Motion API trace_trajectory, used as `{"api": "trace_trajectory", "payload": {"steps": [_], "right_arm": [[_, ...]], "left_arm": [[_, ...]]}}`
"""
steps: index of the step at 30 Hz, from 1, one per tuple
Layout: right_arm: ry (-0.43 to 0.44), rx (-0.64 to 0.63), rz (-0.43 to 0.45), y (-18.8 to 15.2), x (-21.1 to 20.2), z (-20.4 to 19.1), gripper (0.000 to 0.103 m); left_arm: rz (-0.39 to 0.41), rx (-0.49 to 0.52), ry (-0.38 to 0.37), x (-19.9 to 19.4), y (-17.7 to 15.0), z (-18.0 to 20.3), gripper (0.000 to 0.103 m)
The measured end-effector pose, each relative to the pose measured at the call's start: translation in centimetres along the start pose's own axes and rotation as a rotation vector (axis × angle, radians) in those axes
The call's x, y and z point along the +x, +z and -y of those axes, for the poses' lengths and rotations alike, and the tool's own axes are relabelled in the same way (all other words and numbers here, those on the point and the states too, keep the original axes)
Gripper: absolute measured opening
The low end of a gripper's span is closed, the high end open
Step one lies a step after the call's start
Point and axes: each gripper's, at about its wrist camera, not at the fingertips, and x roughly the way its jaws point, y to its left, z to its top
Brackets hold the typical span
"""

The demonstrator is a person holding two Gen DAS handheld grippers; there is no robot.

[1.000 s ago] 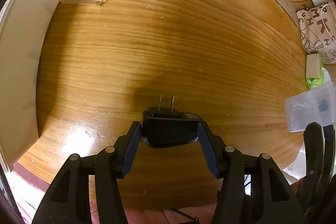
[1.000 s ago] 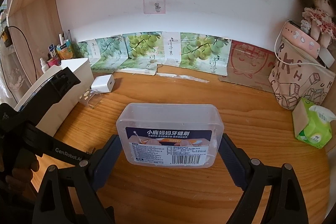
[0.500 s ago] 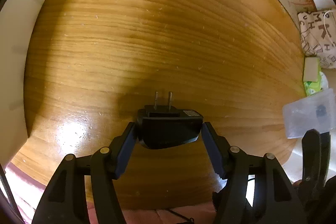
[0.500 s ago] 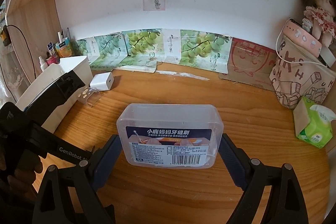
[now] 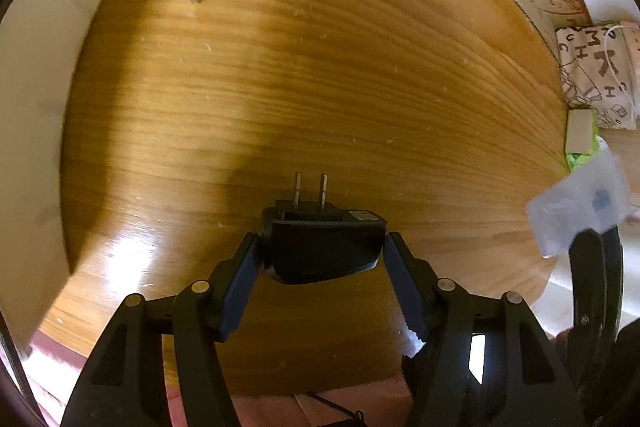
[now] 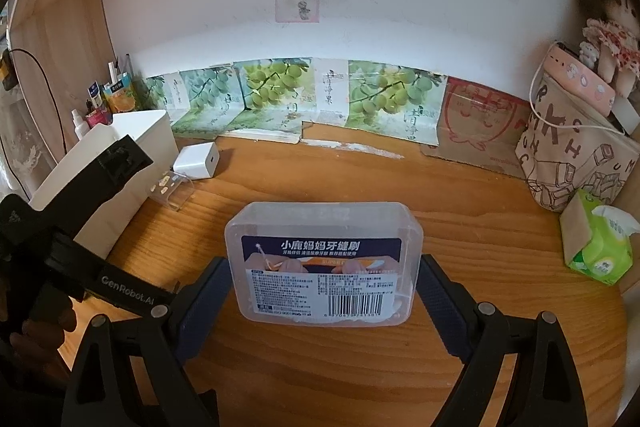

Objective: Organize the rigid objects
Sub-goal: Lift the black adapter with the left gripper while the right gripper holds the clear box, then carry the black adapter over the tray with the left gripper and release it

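The black plug adapter (image 5: 324,247) is clamped between the left gripper (image 5: 322,259) fingers above the bench (image 5: 320,87). The clear plastic box (image 6: 324,259) is clamped by the right gripper (image 6: 324,291). Neither is placed yet; the white bin (image 6: 132,147) stands at ten o'clock.

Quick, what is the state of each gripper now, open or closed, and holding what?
Left gripper: jaws have just been opening a little, the black plug adapter between the pads.
Right gripper: closed on the clear plastic box.
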Motion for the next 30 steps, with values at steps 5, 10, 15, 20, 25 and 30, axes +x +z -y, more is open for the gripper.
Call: {"api": "trace_trajectory", "payload": {"steps": [5,10,15,20,25,30], "right_arm": [[0.004,0.011,0.014,1.2,-0.1,-1.2,0.092],[0.020,0.024,0.056,3.0,-0.5,-3.4,0.092],[0.054,0.046,0.109,4.5,-1.0,-6.2,0.092],[0.070,0.033,0.119,5.6,-1.1,-9.4,0.092],[0.048,0.058,0.078,5.3,-0.1,-11.4,0.092],[-0.010,0.136,0.036,4.3,1.1,-11.6,0.092]], "left_arm": [[0.037,0.058,-0.013,-3.4,-0.3,-0.3,0.066],[0.105,0.114,-0.017,-7.3,0.1,-1.0,0.066],[0.196,0.166,-0.012,-11.5,0.6,-2.8,0.066],[0.287,0.179,-0.018,-15.1,0.7,-4.6,0.066],[0.383,0.179,0.010,-18.0,0.4,-8.2,0.066],[0.405,0.140,0.021,-18.8,0.2,-12.9,0.066]]}}
